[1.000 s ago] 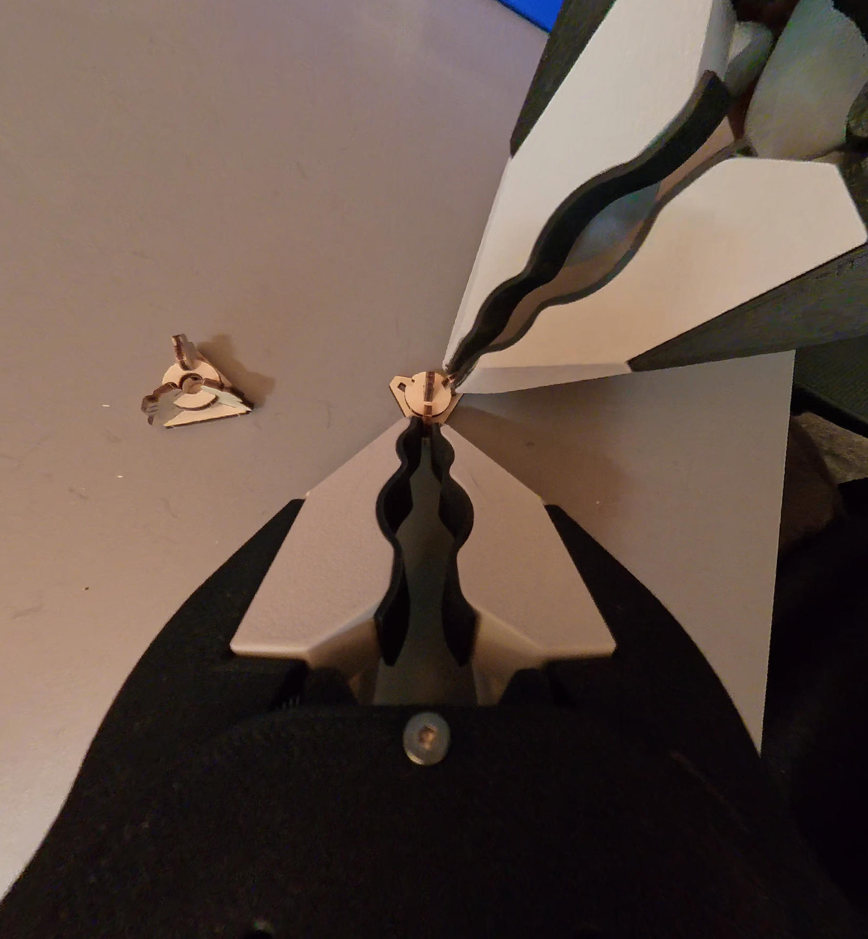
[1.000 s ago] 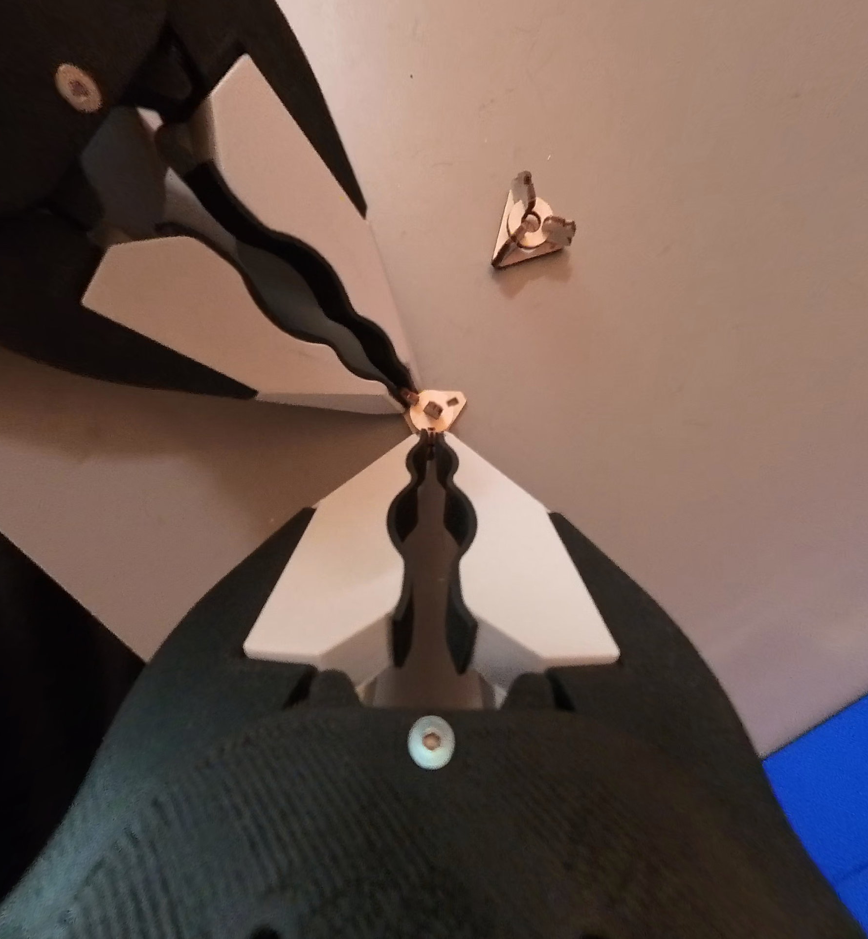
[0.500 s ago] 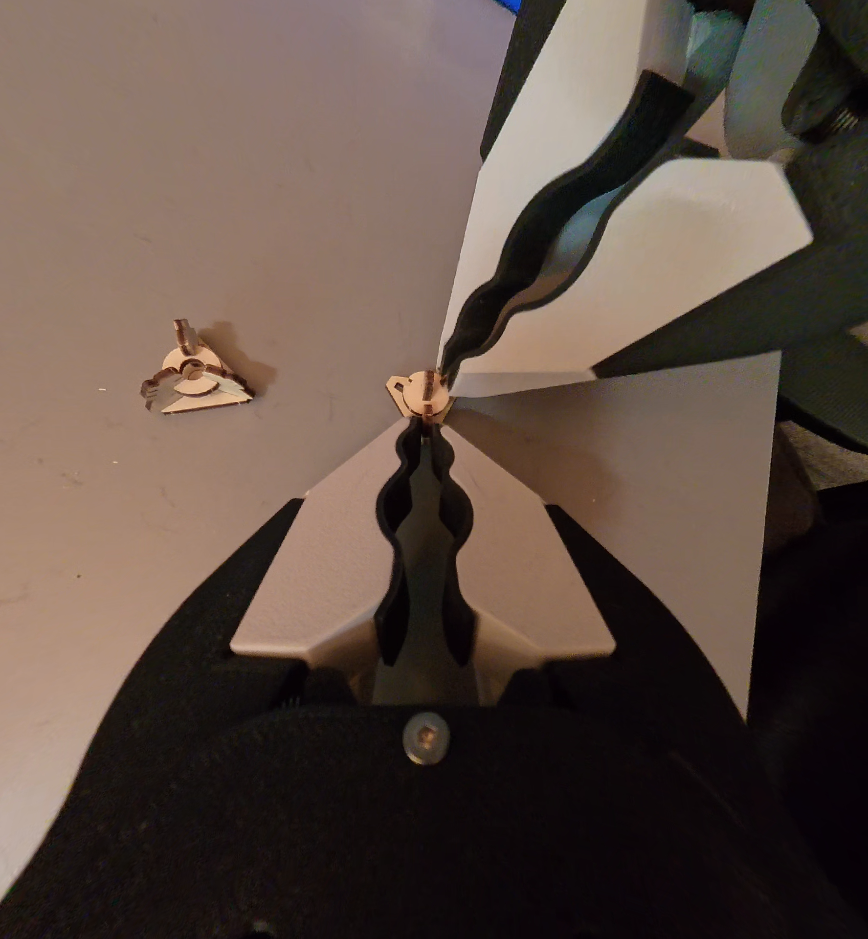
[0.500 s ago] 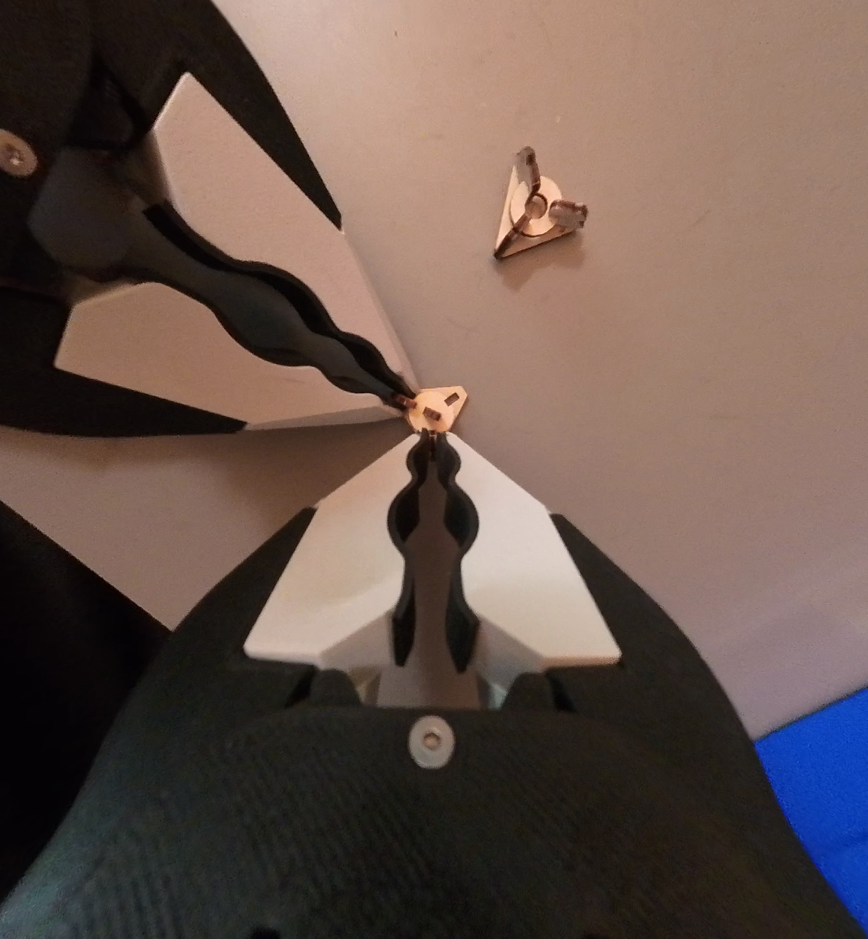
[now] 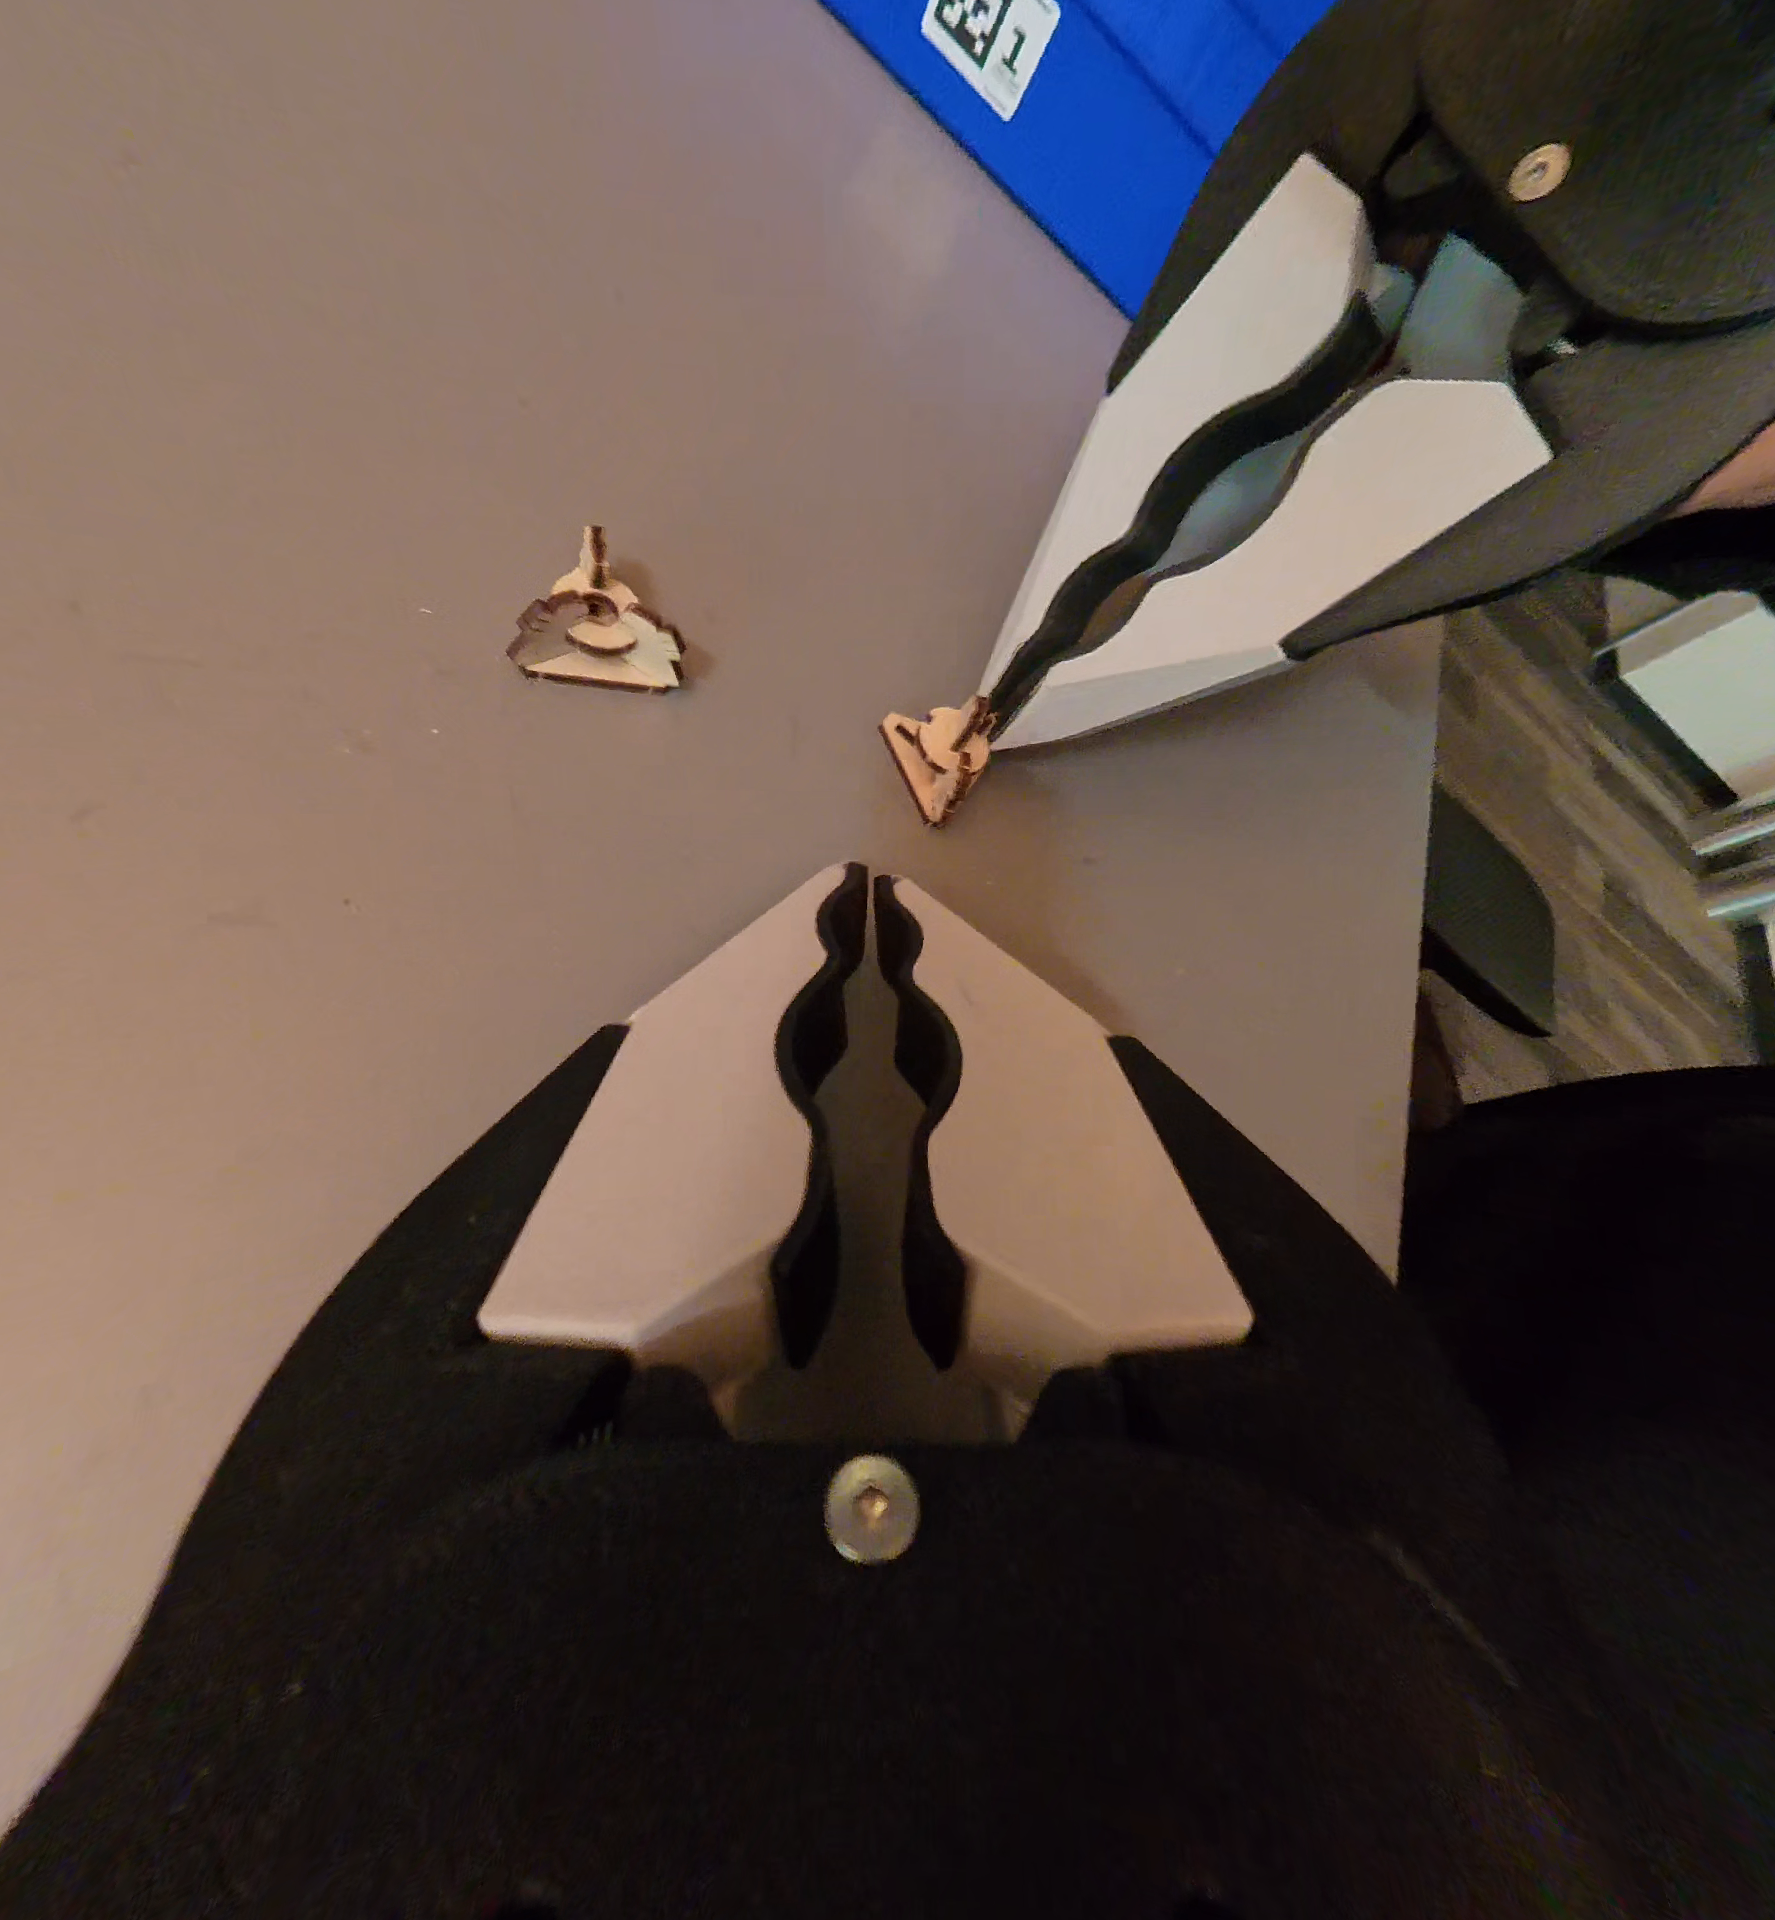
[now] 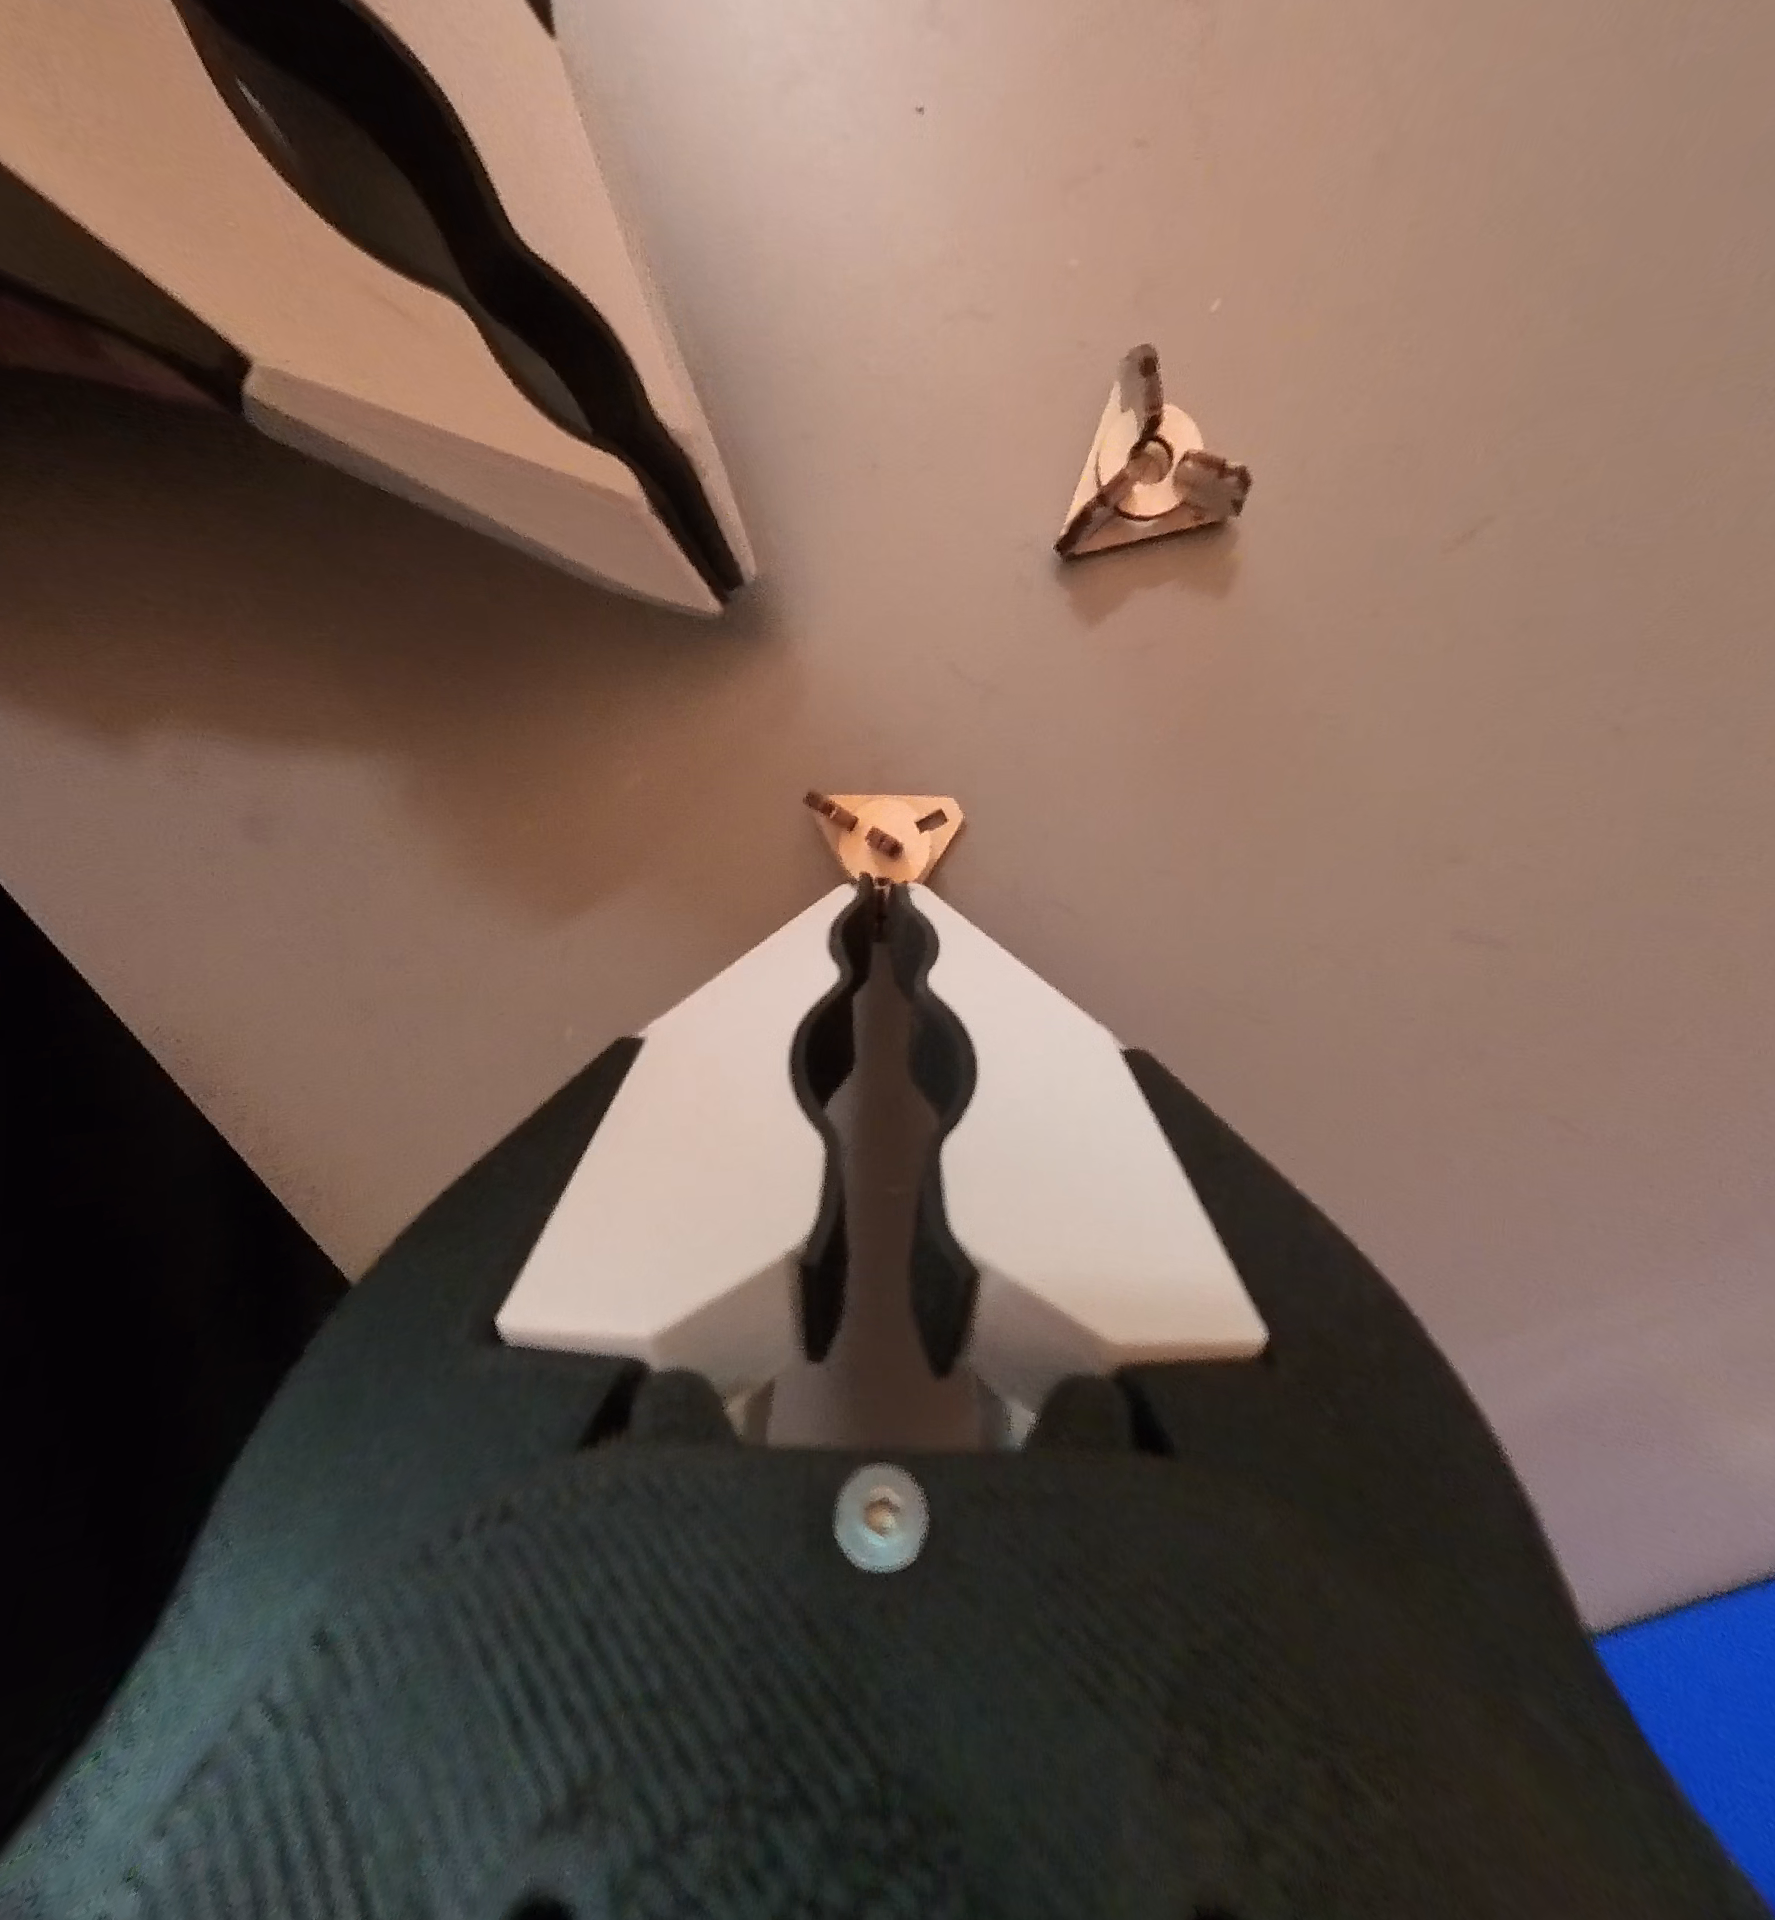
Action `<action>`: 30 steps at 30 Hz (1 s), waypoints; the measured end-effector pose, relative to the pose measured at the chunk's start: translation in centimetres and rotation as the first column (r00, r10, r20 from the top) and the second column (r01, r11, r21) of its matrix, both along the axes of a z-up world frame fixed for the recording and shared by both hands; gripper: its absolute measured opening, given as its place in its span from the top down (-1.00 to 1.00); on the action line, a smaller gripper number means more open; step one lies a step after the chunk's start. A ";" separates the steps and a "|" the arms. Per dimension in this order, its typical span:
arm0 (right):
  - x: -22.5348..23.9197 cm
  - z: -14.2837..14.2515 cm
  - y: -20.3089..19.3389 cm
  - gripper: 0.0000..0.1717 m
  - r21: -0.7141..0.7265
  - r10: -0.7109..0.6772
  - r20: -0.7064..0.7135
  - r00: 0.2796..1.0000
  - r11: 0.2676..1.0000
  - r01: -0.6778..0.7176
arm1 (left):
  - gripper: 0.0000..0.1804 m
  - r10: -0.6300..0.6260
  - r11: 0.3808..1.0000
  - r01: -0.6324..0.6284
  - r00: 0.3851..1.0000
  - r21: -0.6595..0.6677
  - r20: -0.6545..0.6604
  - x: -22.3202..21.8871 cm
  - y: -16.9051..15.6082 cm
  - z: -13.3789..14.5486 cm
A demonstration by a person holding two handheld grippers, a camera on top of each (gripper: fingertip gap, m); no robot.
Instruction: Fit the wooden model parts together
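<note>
Farthest left on the grey tabletop lies a small triangular pale wooden assembly with a disc and upright tabs, flat on the surface and touched by neither of my tools. My left gripper comes next: its two black wavy pads are pressed together with nothing between them, and its tips point at bare table. Just beyond those tips and a little to the right hangs the second small triangular plywood piece with a round disc on its face. My right gripper pinches it by a thin tab at its near corner, the plate tilted on edge clear of the table. The loose assembly lies well apart to the left, nearer my left gripper. A blue mat borders the far edge.
</note>
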State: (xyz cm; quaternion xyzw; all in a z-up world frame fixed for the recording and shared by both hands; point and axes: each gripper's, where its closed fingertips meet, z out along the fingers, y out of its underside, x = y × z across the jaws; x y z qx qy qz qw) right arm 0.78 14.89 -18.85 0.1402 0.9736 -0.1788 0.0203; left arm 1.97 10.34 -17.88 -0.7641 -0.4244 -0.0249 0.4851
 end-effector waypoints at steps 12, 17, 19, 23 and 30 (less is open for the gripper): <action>6.7 0.1 -1.9 0.98 -0.115 0.275 -0.011 0.961 0.955 -0.274 | 0.88 0.055 0.967 -0.078 0.993 0.242 0.100 7.7 -1.1 1.5; 8.1 0.1 -2.2 0.98 -0.078 0.300 -0.075 0.951 0.949 -0.306 | 0.88 0.055 0.955 -0.098 0.986 0.281 0.157 9.6 -2.0 1.3; 8.1 0.1 -2.2 0.98 -0.049 0.298 -0.087 0.951 0.952 -0.303 | 0.90 0.050 0.952 -0.098 0.984 0.289 0.170 9.5 -2.1 1.3; 8.1 0.0 -2.2 0.98 -0.012 0.299 -0.098 0.949 0.954 -0.301 | 0.91 0.033 0.943 -0.086 0.985 0.321 0.168 9.1 -2.2 1.6; 8.1 0.0 -2.2 0.98 -0.012 0.279 -0.065 0.958 0.960 -0.280 | 0.91 0.000 0.930 -0.076 0.978 0.360 0.207 8.5 -1.9 1.6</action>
